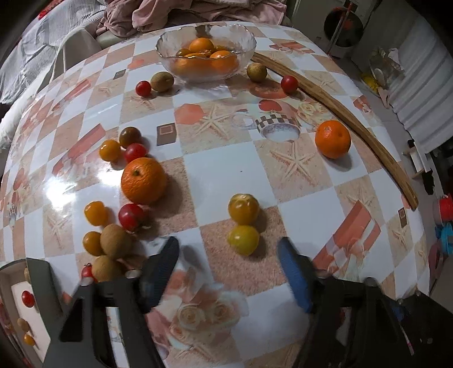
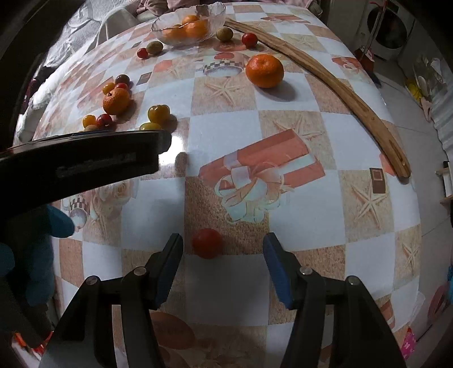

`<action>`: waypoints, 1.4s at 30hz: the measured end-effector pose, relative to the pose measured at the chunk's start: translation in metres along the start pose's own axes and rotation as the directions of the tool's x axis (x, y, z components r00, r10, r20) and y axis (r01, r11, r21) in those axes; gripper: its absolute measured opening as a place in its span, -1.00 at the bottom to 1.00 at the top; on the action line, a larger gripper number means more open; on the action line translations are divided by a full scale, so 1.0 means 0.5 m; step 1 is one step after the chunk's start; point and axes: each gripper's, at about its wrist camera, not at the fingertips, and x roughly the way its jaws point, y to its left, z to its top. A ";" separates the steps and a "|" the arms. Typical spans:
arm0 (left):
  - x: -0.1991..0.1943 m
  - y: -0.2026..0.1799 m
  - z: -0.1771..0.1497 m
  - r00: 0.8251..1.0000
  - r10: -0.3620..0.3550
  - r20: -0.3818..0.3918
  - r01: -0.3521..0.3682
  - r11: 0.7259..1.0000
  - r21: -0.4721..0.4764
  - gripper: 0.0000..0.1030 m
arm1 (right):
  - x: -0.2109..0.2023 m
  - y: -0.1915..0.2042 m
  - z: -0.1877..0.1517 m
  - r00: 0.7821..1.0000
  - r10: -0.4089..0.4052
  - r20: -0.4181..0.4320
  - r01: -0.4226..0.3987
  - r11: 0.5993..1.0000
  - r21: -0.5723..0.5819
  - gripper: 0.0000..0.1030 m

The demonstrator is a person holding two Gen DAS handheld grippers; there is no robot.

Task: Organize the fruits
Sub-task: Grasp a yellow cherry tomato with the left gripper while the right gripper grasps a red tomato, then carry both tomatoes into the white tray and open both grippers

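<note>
My left gripper (image 1: 228, 249) is open and empty, low over the table, with a yellow tomato (image 1: 243, 239) just ahead between its fingertips and another yellow one (image 1: 243, 208) behind it. An orange (image 1: 143, 180) lies left among small red, yellow and brown fruits. A second orange (image 1: 332, 138) lies right. A glass bowl (image 1: 206, 61) at the far side holds several oranges. My right gripper (image 2: 223, 243) is open, with a red tomato (image 2: 207, 243) on the table between its fingertips, nearer the left finger. The orange (image 2: 264, 70) and bowl (image 2: 189, 25) lie far ahead.
A long curved wooden stick (image 1: 348, 113) lies along the table's right edge; it also shows in the right wrist view (image 2: 339, 85). The left gripper's black body (image 2: 79, 164) crosses the left side of the right wrist view. Bedding and clothes lie beyond the table.
</note>
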 end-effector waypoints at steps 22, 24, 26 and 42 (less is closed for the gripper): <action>-0.056 0.038 -0.024 0.998 -0.051 0.041 0.052 0.997 -0.048 -0.56 | -0.009 -0.010 0.008 0.998 0.060 -0.012 -0.059 0.998 0.024 -0.57; -0.069 0.046 -0.032 0.998 -0.049 0.043 0.051 0.997 -0.053 -0.56 | -0.014 -0.014 0.008 0.998 0.067 -0.013 -0.067 0.997 0.032 -0.57; -0.082 0.055 -0.043 0.998 -0.049 0.045 0.052 0.997 -0.062 -0.56 | -0.014 -0.013 0.013 0.997 0.070 -0.011 -0.070 0.997 0.031 -0.57; -0.163 0.152 -0.118 0.997 -0.028 0.076 0.038 0.990 -0.133 -0.56 | -0.042 0.070 0.035 0.996 0.087 -0.006 -0.087 0.995 -0.056 -0.57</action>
